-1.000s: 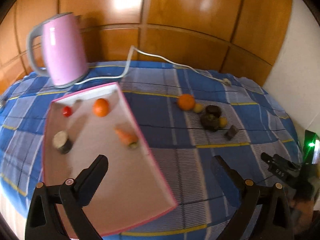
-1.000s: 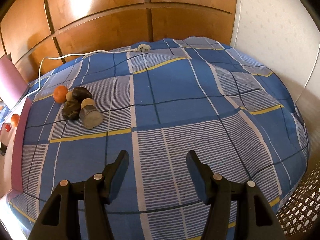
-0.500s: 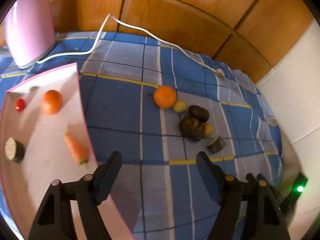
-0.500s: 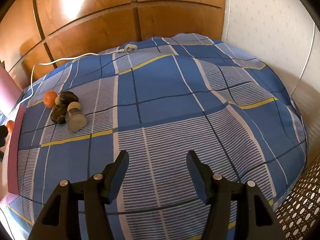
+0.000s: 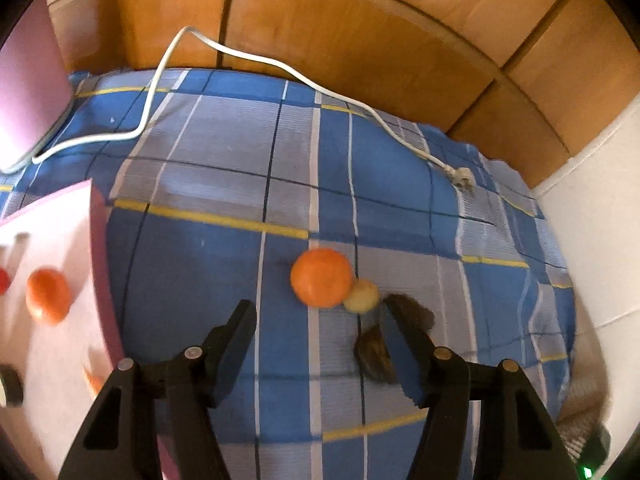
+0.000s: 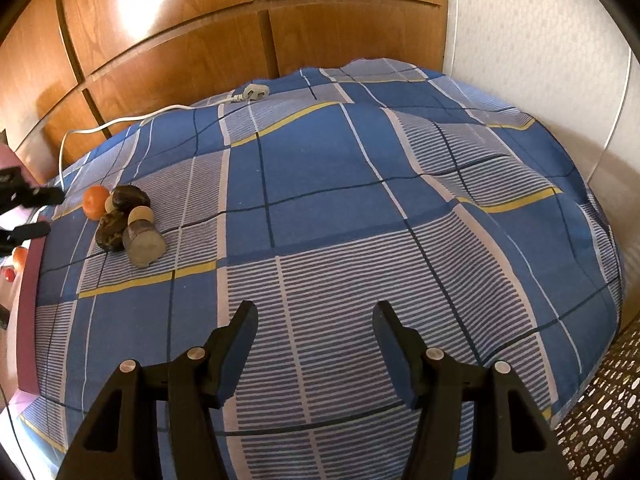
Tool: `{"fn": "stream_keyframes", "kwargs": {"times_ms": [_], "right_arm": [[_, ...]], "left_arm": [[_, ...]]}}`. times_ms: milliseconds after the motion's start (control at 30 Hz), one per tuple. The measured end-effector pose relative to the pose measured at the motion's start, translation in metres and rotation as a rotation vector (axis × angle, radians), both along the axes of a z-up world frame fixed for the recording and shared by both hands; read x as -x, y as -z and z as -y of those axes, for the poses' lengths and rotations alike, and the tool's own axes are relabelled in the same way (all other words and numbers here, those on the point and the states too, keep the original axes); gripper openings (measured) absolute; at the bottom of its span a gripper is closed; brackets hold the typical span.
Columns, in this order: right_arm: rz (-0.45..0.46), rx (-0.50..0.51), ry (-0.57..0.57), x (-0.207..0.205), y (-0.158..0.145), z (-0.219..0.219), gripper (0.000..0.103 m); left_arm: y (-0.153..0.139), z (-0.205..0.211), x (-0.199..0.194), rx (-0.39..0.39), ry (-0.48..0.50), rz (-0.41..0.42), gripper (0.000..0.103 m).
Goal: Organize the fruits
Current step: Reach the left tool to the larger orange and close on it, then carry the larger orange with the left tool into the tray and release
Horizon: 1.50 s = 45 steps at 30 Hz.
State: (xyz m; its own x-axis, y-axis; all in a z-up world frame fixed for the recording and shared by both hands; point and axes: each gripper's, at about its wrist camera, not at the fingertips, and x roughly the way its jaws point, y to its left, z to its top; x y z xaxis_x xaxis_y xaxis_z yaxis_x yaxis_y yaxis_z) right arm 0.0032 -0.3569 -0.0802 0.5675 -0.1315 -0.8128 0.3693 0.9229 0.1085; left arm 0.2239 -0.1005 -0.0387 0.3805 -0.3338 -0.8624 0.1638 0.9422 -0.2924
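An orange [image 5: 321, 277] lies on the blue checked cloth, touching a small yellow fruit [image 5: 361, 295] and two dark brown fruits [image 5: 416, 312]. My left gripper [image 5: 318, 314] is open and empty, just short of the orange. The same heap shows in the right wrist view: the orange [image 6: 95, 201], dark fruits [image 6: 129, 197] and a cut kiwi piece [image 6: 143, 242]. My right gripper [image 6: 314, 316] is open and empty over bare cloth, well right of the heap. A pink-rimmed white tray [image 5: 52, 352] at the left holds another orange [image 5: 48, 295].
A white power cord [image 5: 256, 60] with its plug [image 5: 463, 177] runs along the back of the cloth. A pink kettle [image 5: 24, 80] stands at far left. Wooden panels rise behind, a white wall at right. A perforated basket [image 6: 600, 420] sits at the right edge.
My left gripper has moved right and forward from over the tray to close in front of the orange heap. The right gripper has barely moved.
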Motion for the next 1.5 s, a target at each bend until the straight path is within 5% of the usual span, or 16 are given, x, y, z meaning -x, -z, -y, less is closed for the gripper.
{"fn": "stream_keyframes", "kwargs": {"times_ms": [233,333,467,867,1033,1333,1500], "right_arm": [[-0.003,-0.023,-0.005,-0.001,0.001,0.002,0.061],[-0.010,-0.034,-0.012,-0.002,0.003,0.001,0.061],[-0.009,-0.032,-0.018,-0.002,0.003,-0.001,0.061],[-0.008,-0.016,-0.019,-0.002,0.004,-0.003,0.061],[-0.006,-0.011,-0.015,0.001,0.003,-0.005,0.061],[-0.008,0.020,0.008,0.007,0.004,-0.012,0.061],[-0.017,0.045,0.014,0.007,0.005,-0.018,0.061]], "left_arm": [[0.020,0.015,-0.028,-0.041,-0.022,-0.027,0.063],[0.031,0.020,-0.032,-0.032,-0.009,-0.056,0.041],[0.031,0.018,-0.025,-0.006,0.000,-0.026,0.039],[-0.024,-0.043,0.047,0.064,-0.014,0.112,0.039],[-0.042,-0.097,0.078,0.044,-0.105,0.186,0.040],[-0.038,-0.210,0.106,-0.053,-0.453,0.227,0.040],[-0.029,-0.223,0.120,-0.081,-0.493,0.249,0.040]]}}
